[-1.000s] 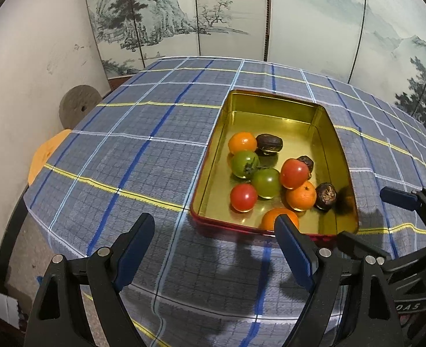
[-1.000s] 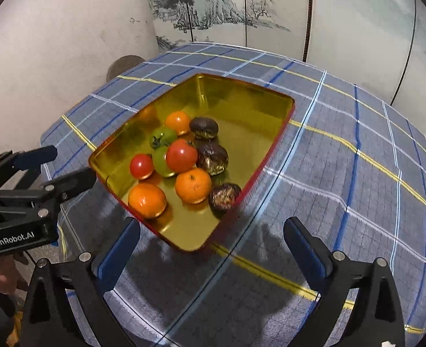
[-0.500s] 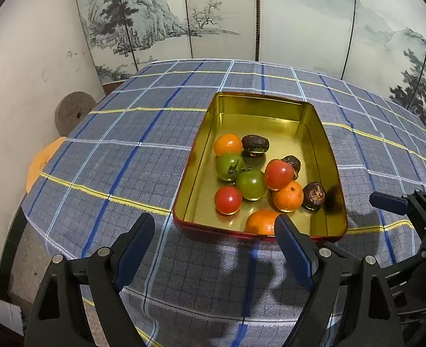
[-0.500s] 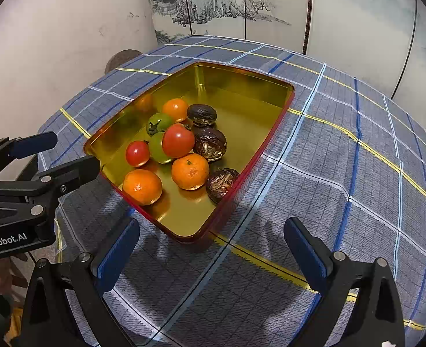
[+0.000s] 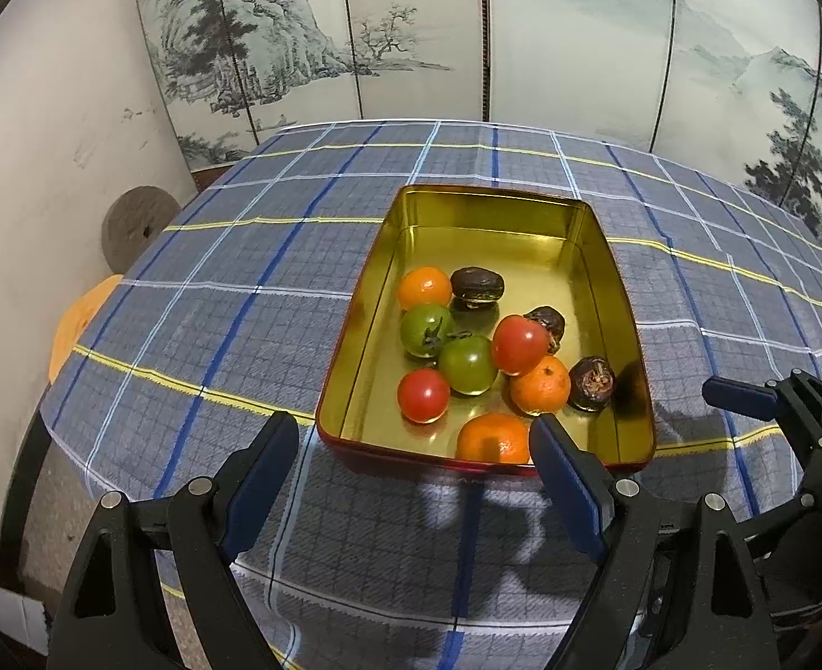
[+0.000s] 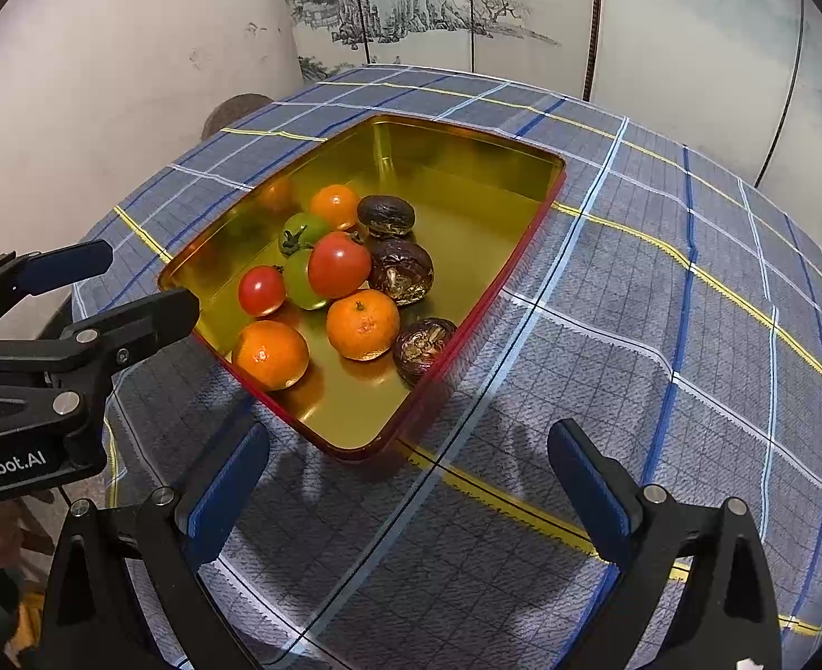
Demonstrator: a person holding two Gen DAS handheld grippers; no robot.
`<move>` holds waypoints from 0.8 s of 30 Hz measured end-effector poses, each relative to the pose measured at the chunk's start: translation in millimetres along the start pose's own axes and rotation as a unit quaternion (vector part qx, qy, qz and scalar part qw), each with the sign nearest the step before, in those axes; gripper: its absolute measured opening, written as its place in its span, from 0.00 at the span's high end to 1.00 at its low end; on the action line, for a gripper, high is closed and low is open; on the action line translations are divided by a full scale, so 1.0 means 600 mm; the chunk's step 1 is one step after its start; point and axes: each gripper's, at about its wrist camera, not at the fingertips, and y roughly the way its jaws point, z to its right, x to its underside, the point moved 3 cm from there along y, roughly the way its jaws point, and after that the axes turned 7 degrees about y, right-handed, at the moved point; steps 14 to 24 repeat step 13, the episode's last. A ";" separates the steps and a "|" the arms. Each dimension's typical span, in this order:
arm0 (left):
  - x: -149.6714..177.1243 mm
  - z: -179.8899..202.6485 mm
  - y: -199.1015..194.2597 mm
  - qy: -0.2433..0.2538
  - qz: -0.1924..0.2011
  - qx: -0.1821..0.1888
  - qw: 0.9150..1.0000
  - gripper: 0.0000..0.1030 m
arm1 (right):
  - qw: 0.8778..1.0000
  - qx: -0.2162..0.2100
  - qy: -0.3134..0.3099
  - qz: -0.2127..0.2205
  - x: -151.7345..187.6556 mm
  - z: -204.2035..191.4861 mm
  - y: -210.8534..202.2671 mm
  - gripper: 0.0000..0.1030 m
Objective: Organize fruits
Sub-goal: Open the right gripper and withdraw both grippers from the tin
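Grippers: left gripper (image 5: 413,446), right gripper (image 6: 408,460) wide apart, holding nothing.

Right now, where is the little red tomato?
In the left wrist view the little red tomato lies in the gold tin, near its left wall and front edge, touching a green tomato to its right, with an orange nearer the front.
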 end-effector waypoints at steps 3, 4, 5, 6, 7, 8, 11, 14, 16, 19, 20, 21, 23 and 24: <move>0.000 0.002 0.000 0.001 0.000 0.001 1.000 0.18 | 1.000 -0.001 0.000 0.000 0.001 0.001 0.000 0.04; 0.000 0.002 0.000 0.001 0.000 0.001 1.000 0.18 | 1.000 -0.001 0.000 0.000 0.001 0.002 0.000 0.04; 0.000 0.003 0.001 0.002 0.000 0.000 1.000 0.18 | 1.000 0.000 0.000 0.000 0.001 0.002 0.000 0.04; 0.000 0.003 0.001 0.001 0.000 0.001 1.000 0.18 | 1.000 0.000 0.000 -0.001 0.001 0.002 0.000 0.04; -0.001 0.003 0.001 0.001 0.000 0.002 1.000 0.18 | 1.000 0.000 0.000 -0.001 0.001 0.002 0.000 0.04; -0.001 0.003 0.001 0.001 0.000 0.002 1.000 0.18 | 1.000 0.000 0.001 -0.001 0.001 0.002 0.000 0.04; -0.002 0.006 0.001 0.000 0.000 0.004 1.000 0.18 | 1.000 -0.002 0.001 -0.002 0.001 0.002 0.000 0.04; -0.001 0.007 0.001 0.002 0.002 0.005 1.000 0.18 | 1.000 -0.001 0.001 -0.002 0.002 0.002 0.000 0.04; -0.001 0.007 0.001 0.002 0.002 0.005 1.000 0.18 | 1.000 -0.001 0.001 -0.002 0.002 0.002 0.000 0.04; -0.001 0.007 0.001 0.002 0.002 0.005 1.000 0.18 | 1.000 -0.001 0.001 -0.002 0.002 0.002 0.000 0.04; -0.001 0.007 0.001 0.002 0.002 0.005 1.000 0.18 | 1.000 -0.001 0.001 -0.002 0.002 0.002 0.000 0.04; -0.001 0.007 0.001 0.002 0.002 0.005 1.000 0.18 | 1.000 -0.001 0.001 -0.002 0.002 0.002 0.000 0.04; -0.001 0.007 0.001 0.002 0.002 0.005 1.000 0.18 | 1.000 -0.001 0.001 -0.002 0.002 0.002 0.000 0.04; -0.001 0.007 0.001 0.002 0.002 0.005 1.000 0.18 | 1.000 -0.001 0.001 -0.002 0.002 0.002 0.000 0.04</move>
